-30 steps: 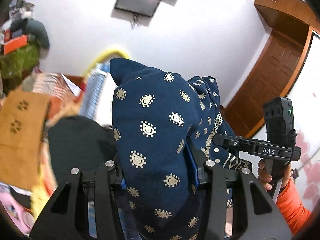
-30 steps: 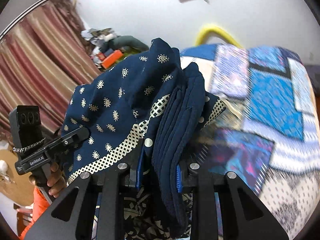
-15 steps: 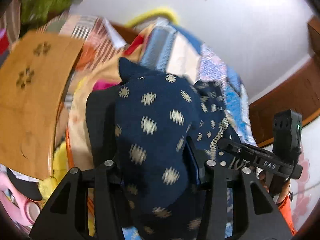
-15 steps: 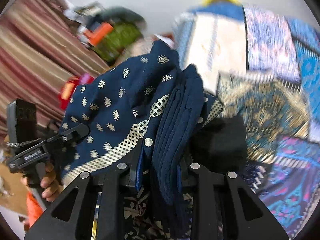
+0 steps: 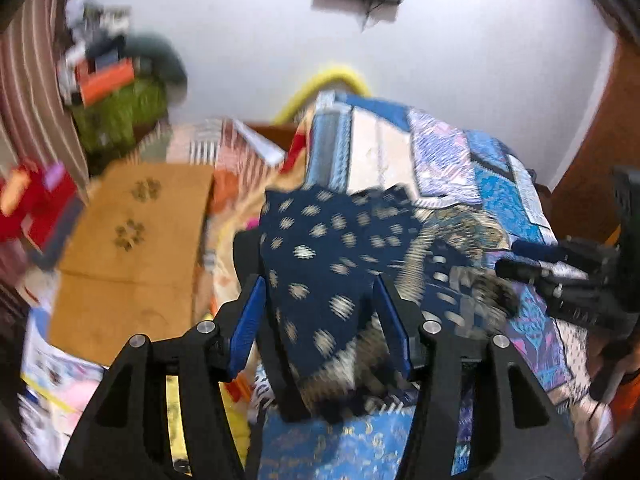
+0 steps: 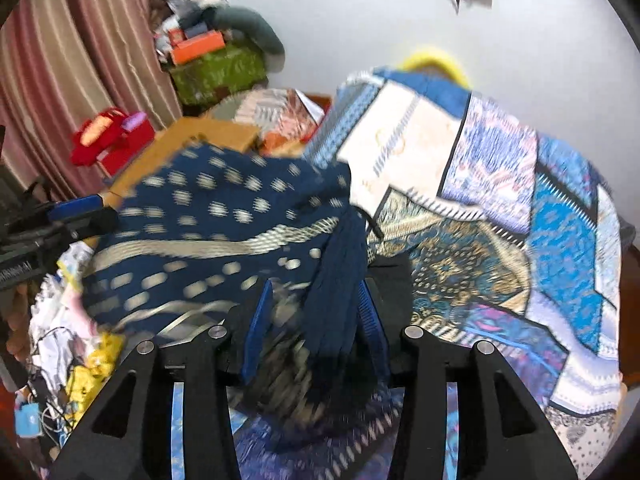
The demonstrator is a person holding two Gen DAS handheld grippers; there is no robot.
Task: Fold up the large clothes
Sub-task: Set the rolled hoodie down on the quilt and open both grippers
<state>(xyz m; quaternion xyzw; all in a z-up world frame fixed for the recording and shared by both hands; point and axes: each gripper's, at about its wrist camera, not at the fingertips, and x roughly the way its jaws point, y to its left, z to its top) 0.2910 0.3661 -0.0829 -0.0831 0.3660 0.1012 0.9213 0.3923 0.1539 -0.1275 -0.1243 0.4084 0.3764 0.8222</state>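
A navy blue garment (image 5: 320, 264) with cream dots and a patterned border hangs between both grippers, above the patchwork bedspread (image 5: 460, 152). In the left wrist view my left gripper (image 5: 320, 308) has its blue-padded fingers spread wide, with the cloth lying loosely between them. In the right wrist view the same garment (image 6: 224, 220) spreads to the left. My right gripper (image 6: 316, 316) also has its fingers apart, with a bunched fold of the cloth between them. The cloth is blurred by motion.
A brown cardboard sheet (image 5: 136, 240) lies left of the bed. A pile of boxes and a green bundle (image 6: 216, 64) stands by the striped curtain (image 6: 80, 60). A red item (image 6: 108, 136) and loose clutter (image 6: 76, 344) lie at the left. The other gripper (image 5: 580, 284) shows at right.
Both grippers have opened from a tight grip on the garment. The cloth has dropped lower toward the bed and spread out. Both cameras have tilted toward the bed and the wall.
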